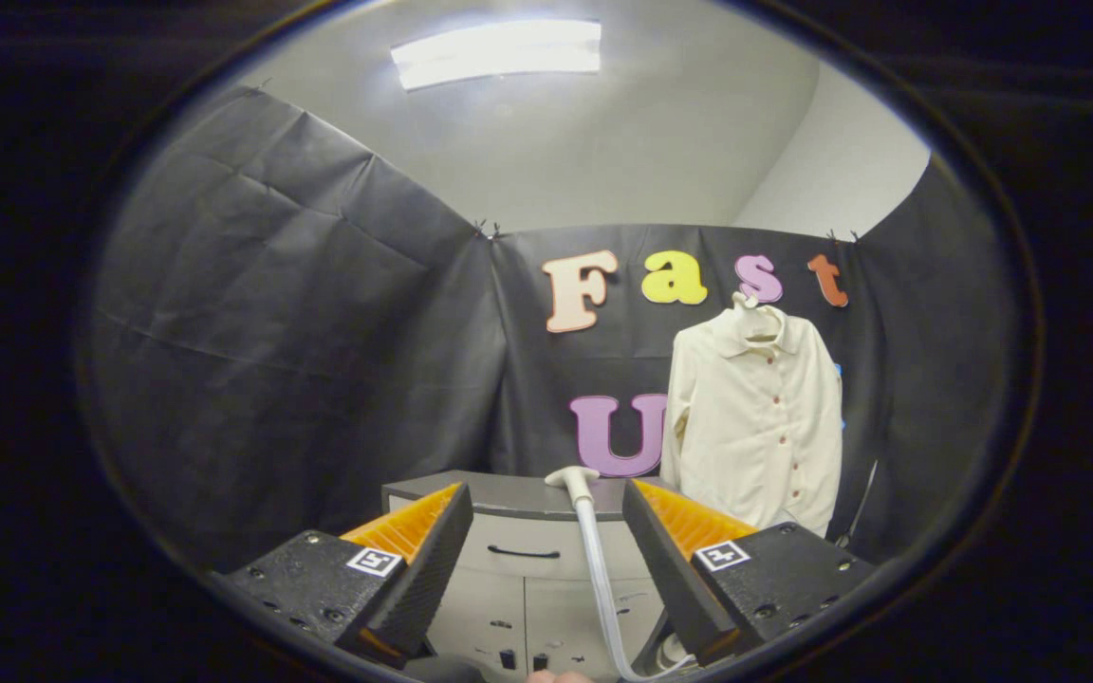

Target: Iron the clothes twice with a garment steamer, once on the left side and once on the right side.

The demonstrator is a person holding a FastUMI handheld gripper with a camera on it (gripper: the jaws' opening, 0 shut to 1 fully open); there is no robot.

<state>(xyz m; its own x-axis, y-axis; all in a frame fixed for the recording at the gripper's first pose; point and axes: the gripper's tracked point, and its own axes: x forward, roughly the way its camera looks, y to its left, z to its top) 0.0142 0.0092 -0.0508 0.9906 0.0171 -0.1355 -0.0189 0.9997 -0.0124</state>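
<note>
My tool (546,560) stands wide open, holding nothing. Between its fingers, beyond them, the steamer head (572,475) rests on the table's (509,495) near edge, hose (599,579) trailing down. The shirt (753,417) hangs past the table's right end. Step: reaching for the steamer; next, closing on its handle.

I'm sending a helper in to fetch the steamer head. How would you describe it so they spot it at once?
Find the grey cabinet against the black booth wall. The steamer head rests on its top, left of the hanging cream shirt, beyond the open tongs. It is the small pale nozzle with a whitish hose trailing down from it.
</note>
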